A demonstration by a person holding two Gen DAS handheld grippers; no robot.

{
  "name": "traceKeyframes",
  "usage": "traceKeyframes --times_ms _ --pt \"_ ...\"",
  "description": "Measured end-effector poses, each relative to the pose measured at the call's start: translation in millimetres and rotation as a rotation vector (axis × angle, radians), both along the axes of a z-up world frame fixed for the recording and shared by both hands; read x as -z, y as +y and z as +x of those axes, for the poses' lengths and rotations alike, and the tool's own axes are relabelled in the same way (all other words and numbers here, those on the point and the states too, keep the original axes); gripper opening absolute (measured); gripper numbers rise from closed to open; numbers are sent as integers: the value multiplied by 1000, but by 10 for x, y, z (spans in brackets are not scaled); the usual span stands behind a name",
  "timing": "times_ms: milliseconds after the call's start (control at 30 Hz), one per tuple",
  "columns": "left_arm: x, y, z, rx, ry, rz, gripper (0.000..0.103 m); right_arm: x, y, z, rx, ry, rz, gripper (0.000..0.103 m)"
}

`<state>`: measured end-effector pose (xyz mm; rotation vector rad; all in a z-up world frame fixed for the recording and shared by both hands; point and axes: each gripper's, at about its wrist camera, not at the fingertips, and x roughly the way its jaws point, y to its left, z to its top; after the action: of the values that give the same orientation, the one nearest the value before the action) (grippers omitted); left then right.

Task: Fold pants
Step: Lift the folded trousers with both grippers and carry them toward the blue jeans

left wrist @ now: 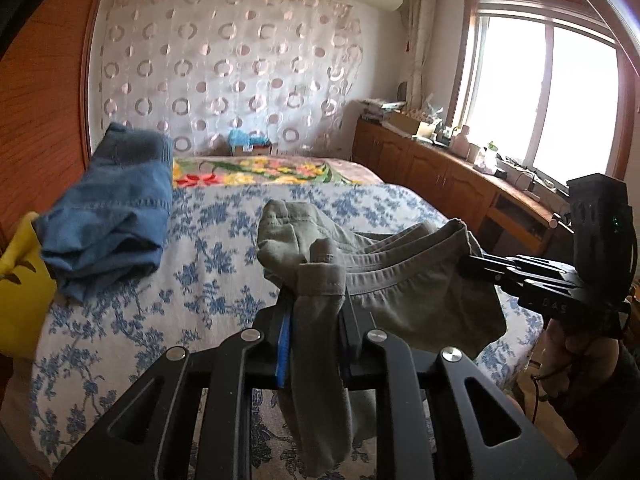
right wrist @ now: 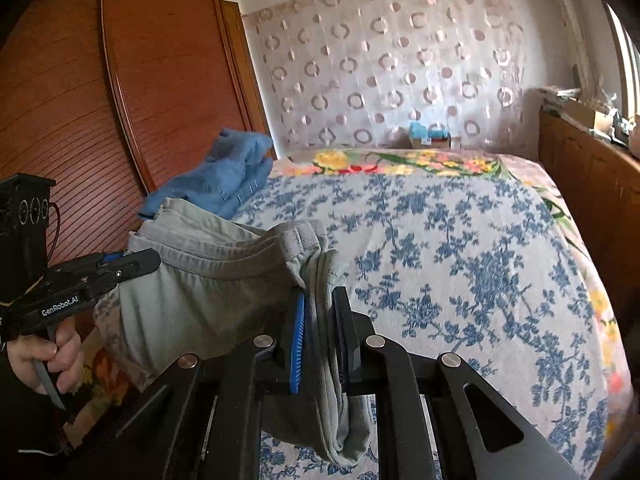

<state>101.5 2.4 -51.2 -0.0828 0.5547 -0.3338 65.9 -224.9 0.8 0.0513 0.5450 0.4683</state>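
Note:
Grey-green pants (left wrist: 404,280) hang in the air above the bed, stretched by the waistband between my two grippers. In the left wrist view my left gripper (left wrist: 316,300) is shut on a bunched end of the waistband, and cloth droops down between its fingers. My right gripper (left wrist: 466,260) reaches in from the right and pinches the other end. In the right wrist view the right gripper (right wrist: 320,300) is shut on folded layers of the pants (right wrist: 200,288). The left gripper (right wrist: 154,258) clamps the far edge at the left, held by a hand (right wrist: 52,356).
The bed (left wrist: 208,280) carries a blue-flowered sheet and a bright floral blanket (left wrist: 256,170) at its far end. Folded blue jeans (left wrist: 108,216) lie at its left edge beside a wooden wardrobe (right wrist: 120,100). Something yellow (left wrist: 20,280) sits at the left. Wooden cabinets (left wrist: 440,176) line the window side.

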Motion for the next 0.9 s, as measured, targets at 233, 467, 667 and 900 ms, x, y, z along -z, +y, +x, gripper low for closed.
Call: traceKeyframes --times_ms 233,467,667,900 --pt "-217 -9 -108 7 -56 8 20 -160 -44 -101 0 -55 -11 13" --pt "-405 -11 -173 11 -100 14 20 -329 -78 -233 -5 -103 -9 13" --pt "-512 1 -207 13 -130 14 20 -402 -109 -250 -7 -134 -11 13" --pt "-583 45 -201 3 -148 23 20 -421 -108 -179 -16 -161 -6 14"
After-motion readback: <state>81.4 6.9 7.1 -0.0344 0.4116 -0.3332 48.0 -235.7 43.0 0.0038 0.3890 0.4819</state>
